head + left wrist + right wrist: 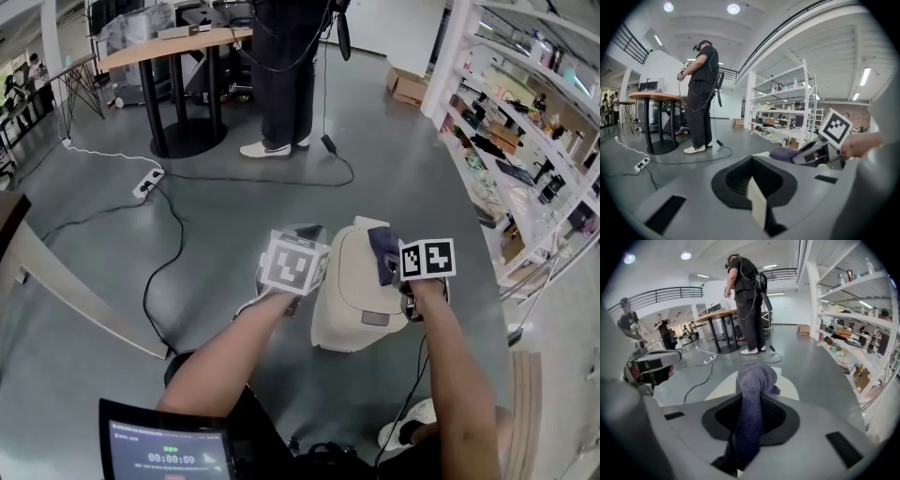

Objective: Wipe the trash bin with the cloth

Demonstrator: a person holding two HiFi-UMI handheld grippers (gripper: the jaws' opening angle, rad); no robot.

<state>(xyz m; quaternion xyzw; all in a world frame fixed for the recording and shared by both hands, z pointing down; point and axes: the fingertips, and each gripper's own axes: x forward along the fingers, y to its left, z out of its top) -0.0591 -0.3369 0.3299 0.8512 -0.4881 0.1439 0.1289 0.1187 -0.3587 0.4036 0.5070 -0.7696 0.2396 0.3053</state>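
Pinching the cloth (751, 408) in clenched jaws, the right gripper (412, 274) holds it on the far right part of the bin's (349, 302) top. The bin stands on the floor (216, 216) right in front of the person, between the two grippers. The cloth hangs out past the jaws as a soft purple bunch; it looks light and limp, so it should fold to the bin's curves but will slide in the grip if only a corner is caught. The present hold, deep in the bunch with a pad left free in front, seems right for wiping.

The left gripper (292, 274) sits just beside the bin's left side, its jaws closed together with nothing between them; whether it touches the wall I cannot tell.

The bin looks like hollow, smooth plastic, probably light, and likely to skid or tip on the glossy floor under a sideways push. Its lid may also give. Bracing it at the left wall or the rim would be the safest hold.
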